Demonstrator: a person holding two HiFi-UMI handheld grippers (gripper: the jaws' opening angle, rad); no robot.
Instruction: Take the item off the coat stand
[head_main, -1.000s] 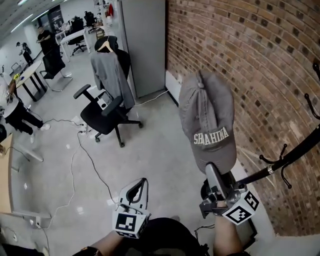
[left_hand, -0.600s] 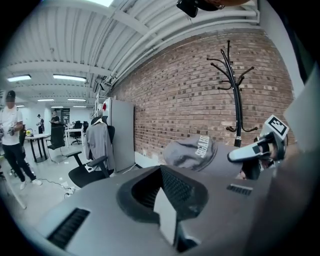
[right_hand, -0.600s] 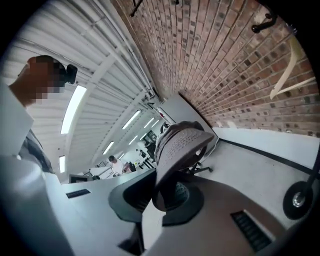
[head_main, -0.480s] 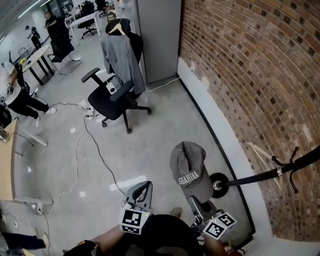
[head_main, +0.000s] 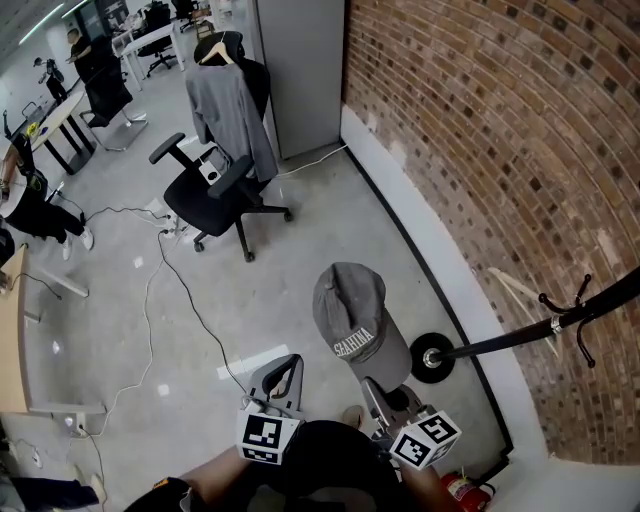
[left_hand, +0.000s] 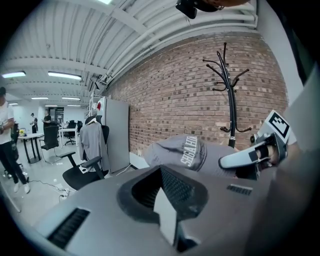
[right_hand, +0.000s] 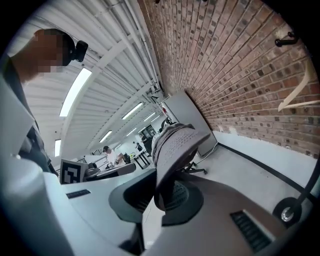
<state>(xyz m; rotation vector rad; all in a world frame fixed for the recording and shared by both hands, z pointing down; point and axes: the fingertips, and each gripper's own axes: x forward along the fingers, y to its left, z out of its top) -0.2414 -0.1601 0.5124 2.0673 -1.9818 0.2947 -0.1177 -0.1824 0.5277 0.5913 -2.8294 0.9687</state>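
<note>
A grey baseball cap with white lettering hangs free of the black coat stand, to the left of the stand's round base. My right gripper is shut on the cap's brim and holds it up in front of the person. In the right gripper view the cap's brim sits pinched between the jaws of the right gripper. My left gripper is beside it on the left, shut and holding nothing. The left gripper view shows the cap, the right gripper and the stand standing bare against the brick wall.
A black office chair with a grey garment on a hanger stands ahead by a grey cabinet. Cables trail over the floor. The brick wall runs along the right. A red extinguisher stands near the person's feet. People work at desks far left.
The cap has come down and to the left, away from the coat stand's hooks, still in the right gripper. The left gripper has stayed low and shut.
</note>
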